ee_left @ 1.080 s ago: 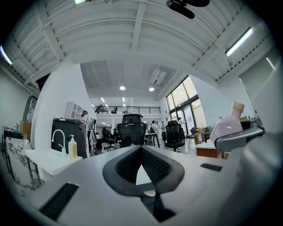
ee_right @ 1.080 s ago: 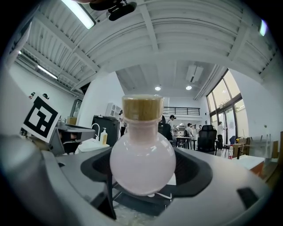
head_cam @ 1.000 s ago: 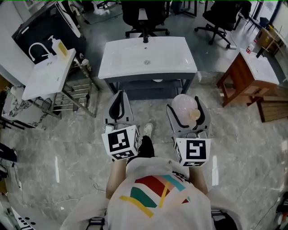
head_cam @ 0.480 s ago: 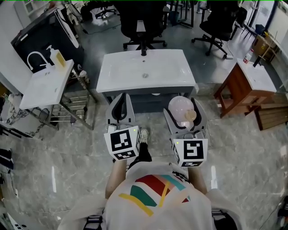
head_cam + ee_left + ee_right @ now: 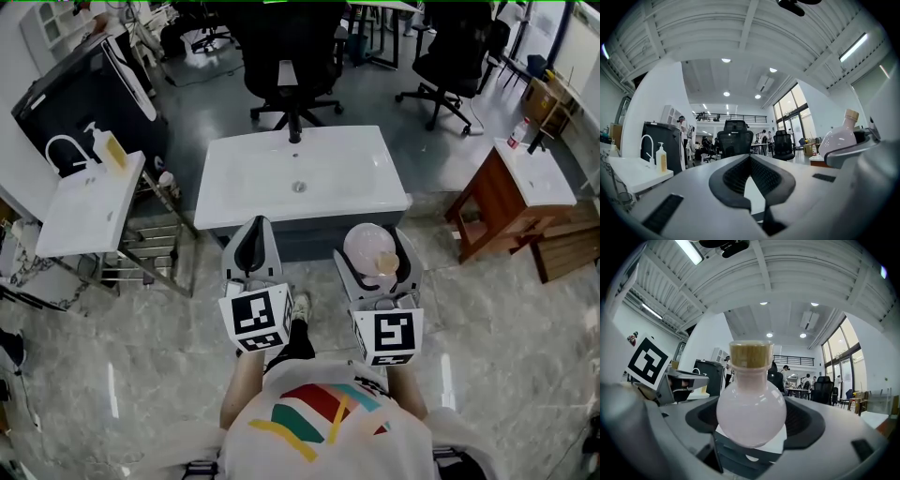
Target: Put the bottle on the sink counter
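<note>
A round pale-pink bottle (image 5: 367,246) with a cork stopper sits upright between the fingers of my right gripper (image 5: 375,240), which is shut on it. The right gripper view has the bottle (image 5: 751,414) filling the middle, with the right gripper (image 5: 752,422) clamped on its belly. My left gripper (image 5: 253,231) is shut with nothing in it; its tips meet in the left gripper view (image 5: 750,158). Both grippers hover over the floor just short of the front edge of the white sink counter (image 5: 244,183). From the left gripper view the bottle (image 5: 839,138) shows at the right.
A smaller sink on a metal stand (image 5: 84,202) with a soap dispenser (image 5: 113,150) is at the left. A wooden table (image 5: 511,192) stands at the right. Office chairs (image 5: 291,56) are behind the counter. A black cabinet (image 5: 75,94) is at the back left.
Both grippers and the head camera have moved forward toward the sink counter. The bottle stays held in the right gripper; the left stays shut.
</note>
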`<state>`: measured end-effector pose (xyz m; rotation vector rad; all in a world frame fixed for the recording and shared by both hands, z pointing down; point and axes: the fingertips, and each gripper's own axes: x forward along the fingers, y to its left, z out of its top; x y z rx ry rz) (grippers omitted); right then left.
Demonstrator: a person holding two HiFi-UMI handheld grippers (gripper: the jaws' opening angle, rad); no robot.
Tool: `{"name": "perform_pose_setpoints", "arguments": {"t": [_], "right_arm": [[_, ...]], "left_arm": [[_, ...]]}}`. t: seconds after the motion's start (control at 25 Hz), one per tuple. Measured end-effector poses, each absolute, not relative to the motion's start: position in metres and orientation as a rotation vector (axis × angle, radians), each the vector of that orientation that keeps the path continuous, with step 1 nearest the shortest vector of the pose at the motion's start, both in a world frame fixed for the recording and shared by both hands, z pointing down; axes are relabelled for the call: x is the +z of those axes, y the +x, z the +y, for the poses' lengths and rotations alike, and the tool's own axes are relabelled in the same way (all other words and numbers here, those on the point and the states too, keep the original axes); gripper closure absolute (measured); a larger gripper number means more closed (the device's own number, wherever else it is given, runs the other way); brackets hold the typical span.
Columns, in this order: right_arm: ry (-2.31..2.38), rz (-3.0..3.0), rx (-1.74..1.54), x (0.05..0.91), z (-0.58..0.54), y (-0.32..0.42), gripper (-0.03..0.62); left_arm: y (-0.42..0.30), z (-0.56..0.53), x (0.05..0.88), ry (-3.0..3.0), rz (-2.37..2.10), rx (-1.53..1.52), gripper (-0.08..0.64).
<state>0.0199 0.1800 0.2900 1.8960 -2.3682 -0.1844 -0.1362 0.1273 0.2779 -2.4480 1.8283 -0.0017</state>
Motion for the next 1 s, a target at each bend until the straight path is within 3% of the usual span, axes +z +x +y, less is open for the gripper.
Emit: {"name": "perform_pose_setpoints", "arguments": {"t": [1.0], "right_arm": [[1.943,-2.288,-0.143,0.272,-0.065,0.009,0.204]], "left_arm": [[-0.127,-0.128,0.257,-2.562,1.704,-0.005,0.543]]}}
